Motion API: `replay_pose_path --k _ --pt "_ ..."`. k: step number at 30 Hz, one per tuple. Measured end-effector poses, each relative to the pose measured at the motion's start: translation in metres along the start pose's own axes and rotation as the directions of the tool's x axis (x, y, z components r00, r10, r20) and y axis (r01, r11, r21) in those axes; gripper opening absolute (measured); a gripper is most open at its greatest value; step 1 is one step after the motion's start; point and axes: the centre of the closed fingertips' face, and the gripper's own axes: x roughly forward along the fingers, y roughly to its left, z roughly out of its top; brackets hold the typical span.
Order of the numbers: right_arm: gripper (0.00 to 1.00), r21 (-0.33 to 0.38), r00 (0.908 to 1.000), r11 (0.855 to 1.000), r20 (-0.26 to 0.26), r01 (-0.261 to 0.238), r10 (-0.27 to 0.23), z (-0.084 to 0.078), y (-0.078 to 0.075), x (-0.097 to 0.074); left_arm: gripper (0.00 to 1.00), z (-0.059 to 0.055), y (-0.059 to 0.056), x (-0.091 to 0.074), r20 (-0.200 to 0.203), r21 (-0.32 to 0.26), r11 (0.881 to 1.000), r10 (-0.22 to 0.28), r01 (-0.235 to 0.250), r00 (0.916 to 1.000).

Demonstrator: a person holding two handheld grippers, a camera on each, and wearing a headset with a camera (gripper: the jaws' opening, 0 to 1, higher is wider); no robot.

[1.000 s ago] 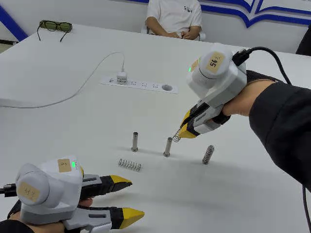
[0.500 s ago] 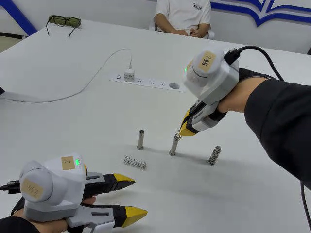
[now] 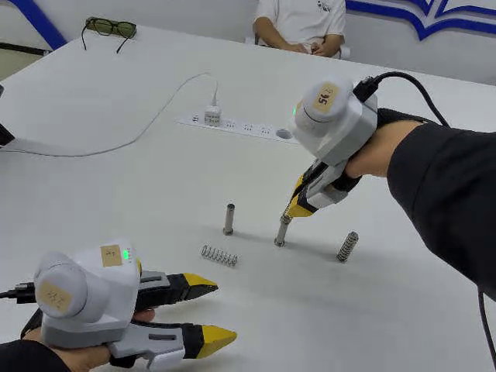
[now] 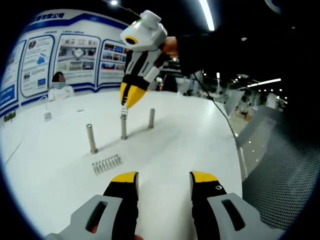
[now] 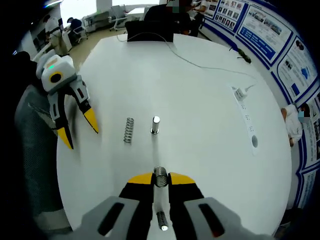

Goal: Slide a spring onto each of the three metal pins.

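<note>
A: Status on the pins?
B: Right gripper (image 3: 290,214) is pinched narrow on a spring (image 5: 160,177), held across the coils near its upper end. The lower end sits at the top of the middle pin (image 3: 281,232). Can't tell if it's over the tip yet.
A: Left one?
B: Left gripper (image 3: 213,311) has its jaws wide with nothing in them, low over the table (image 3: 116,201), well apart from the pins.
A: The rest?
B: Third pin (image 3: 347,246) already wears its spring. Left pin (image 3: 229,219) is bare, with a loose spring (image 3: 219,256) lying flat just in front of it.
A: Handling?
B: My read: thin wire, very light, soft along its length, and it rolls easily. Squeeze hard and it likely pings out. Grip lightly across the coils at one end and leave the lower coils free to take the pin. The pins look slim, so a side push could tip one.
</note>
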Motion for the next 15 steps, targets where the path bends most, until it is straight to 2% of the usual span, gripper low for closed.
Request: replay_pose_path --k 15 --pt "0.12 0.000 0.9979 1.000 -0.060 -0.024 0.024 -0.007 0.006 0.025 0.42 -0.003 0.000 0.002 0.001 -0.013 1.000 -0.001 0.001 1.0000"
